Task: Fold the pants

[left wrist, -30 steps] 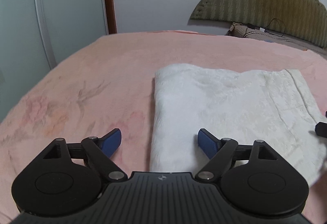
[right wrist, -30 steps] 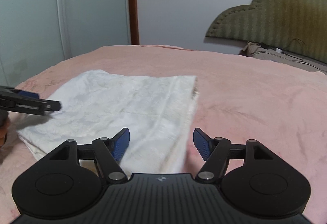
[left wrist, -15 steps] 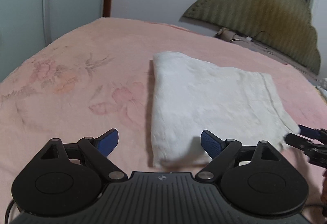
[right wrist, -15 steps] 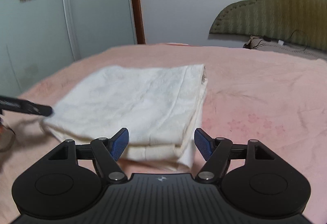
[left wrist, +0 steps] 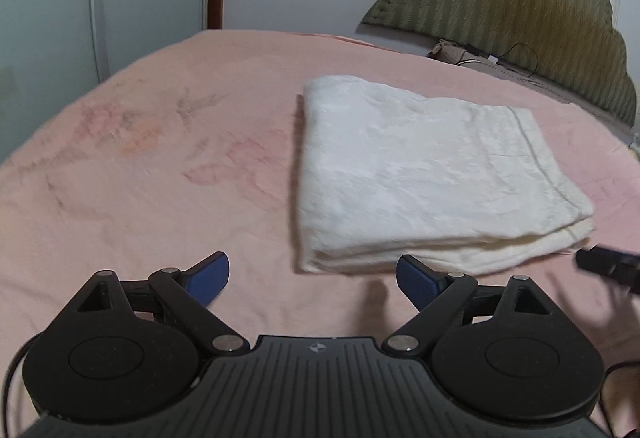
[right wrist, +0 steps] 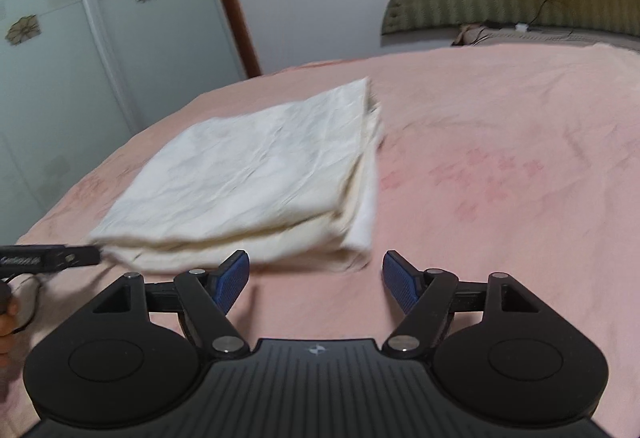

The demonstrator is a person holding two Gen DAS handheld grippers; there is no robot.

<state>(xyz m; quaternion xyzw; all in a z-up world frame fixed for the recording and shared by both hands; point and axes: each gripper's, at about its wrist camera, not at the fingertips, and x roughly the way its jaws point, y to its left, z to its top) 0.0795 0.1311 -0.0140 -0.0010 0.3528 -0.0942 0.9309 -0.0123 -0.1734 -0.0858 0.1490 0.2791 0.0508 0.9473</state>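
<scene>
Folded pants [left wrist: 420,174] on bed [left wrist: 160,158]; both jaws opening — empty.

We see dim, even indoor light, soft shadows, fisheye bending at the edges, motion blur at nine o'clock.
</scene>
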